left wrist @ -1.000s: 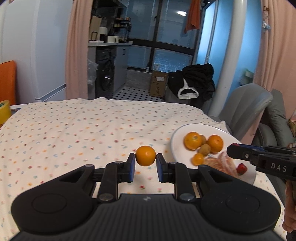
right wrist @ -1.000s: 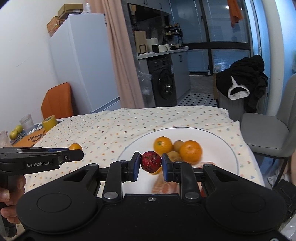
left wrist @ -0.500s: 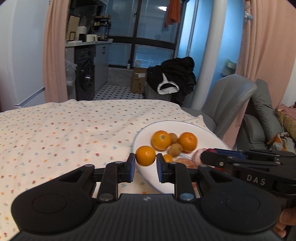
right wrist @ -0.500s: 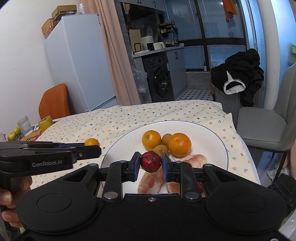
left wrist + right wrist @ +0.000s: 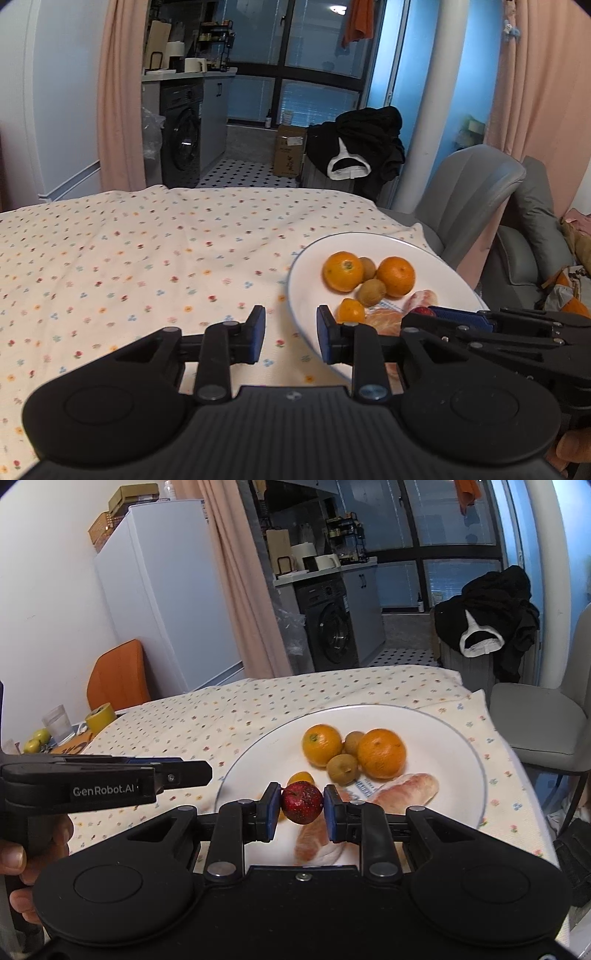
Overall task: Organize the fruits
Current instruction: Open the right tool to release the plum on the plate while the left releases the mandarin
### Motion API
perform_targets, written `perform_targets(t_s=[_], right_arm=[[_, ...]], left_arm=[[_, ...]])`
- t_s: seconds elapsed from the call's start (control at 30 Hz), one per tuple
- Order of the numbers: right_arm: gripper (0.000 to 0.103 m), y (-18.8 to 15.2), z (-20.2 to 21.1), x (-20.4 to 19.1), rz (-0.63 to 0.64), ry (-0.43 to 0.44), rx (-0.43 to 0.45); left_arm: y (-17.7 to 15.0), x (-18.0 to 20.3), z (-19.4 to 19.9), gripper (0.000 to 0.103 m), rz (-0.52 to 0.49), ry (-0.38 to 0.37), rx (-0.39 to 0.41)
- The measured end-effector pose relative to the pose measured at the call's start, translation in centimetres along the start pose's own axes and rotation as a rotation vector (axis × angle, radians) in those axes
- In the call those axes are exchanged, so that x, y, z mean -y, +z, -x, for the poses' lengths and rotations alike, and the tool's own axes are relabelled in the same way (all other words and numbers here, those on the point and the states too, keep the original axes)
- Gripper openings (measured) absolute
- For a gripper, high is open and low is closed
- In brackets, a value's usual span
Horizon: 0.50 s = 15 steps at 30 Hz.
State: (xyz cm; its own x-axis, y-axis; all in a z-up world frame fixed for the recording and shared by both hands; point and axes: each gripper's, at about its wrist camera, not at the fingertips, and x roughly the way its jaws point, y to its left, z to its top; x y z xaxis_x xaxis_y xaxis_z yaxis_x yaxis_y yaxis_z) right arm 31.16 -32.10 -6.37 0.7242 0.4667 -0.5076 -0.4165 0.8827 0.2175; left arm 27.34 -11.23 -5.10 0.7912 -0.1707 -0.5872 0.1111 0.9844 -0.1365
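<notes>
A white plate (image 5: pixel 306 266) (image 5: pixel 251 760) on the flowered tablecloth holds two big oranges (image 5: pixel 321 744) (image 5: pixel 380 753), two kiwis (image 5: pixel 343 768), peeled pink citrus segments (image 5: pixel 406 786) and a small orange (image 5: pixel 350 310) (image 5: pixel 301 777). My left gripper (image 5: pixel 291 334) is open with nothing between its fingers, at the plate's left rim; the small orange lies just beyond its right finger. Over the plate's near part, my right gripper (image 5: pixel 302 806) is shut on a small red fruit (image 5: pixel 302 802). In the left wrist view the right gripper (image 5: pixel 480 325) reaches in from the right, with the red fruit (image 5: pixel 421 311) showing at its tip.
A grey chair (image 5: pixel 472 192) (image 5: pixel 543 716) stands past the table's right edge. At the far left of the table are a glass (image 5: pixel 55 722), a yellow tape roll (image 5: pixel 99 712) and green fruits (image 5: pixel 37 738), with an orange chair (image 5: pixel 118 679) behind. Bare tablecloth (image 5: pixel 129 258) stretches left of the plate.
My left gripper carried the small orange right to the plate and opened; the orange is no longer between its fingers. The right gripper kept the red fruit and moved lower over the plate.
</notes>
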Motion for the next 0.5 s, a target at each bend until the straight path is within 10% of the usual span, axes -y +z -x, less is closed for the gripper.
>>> perform_targets(t_s=[0.5], right_arm=[[0.048, 0.0, 1.4, -1.0, -0.001, -0.018, 0.02]], left_arm=[[-0.2, -0.9, 2.4, 0.052, 0.012, 0.022, 0.008]])
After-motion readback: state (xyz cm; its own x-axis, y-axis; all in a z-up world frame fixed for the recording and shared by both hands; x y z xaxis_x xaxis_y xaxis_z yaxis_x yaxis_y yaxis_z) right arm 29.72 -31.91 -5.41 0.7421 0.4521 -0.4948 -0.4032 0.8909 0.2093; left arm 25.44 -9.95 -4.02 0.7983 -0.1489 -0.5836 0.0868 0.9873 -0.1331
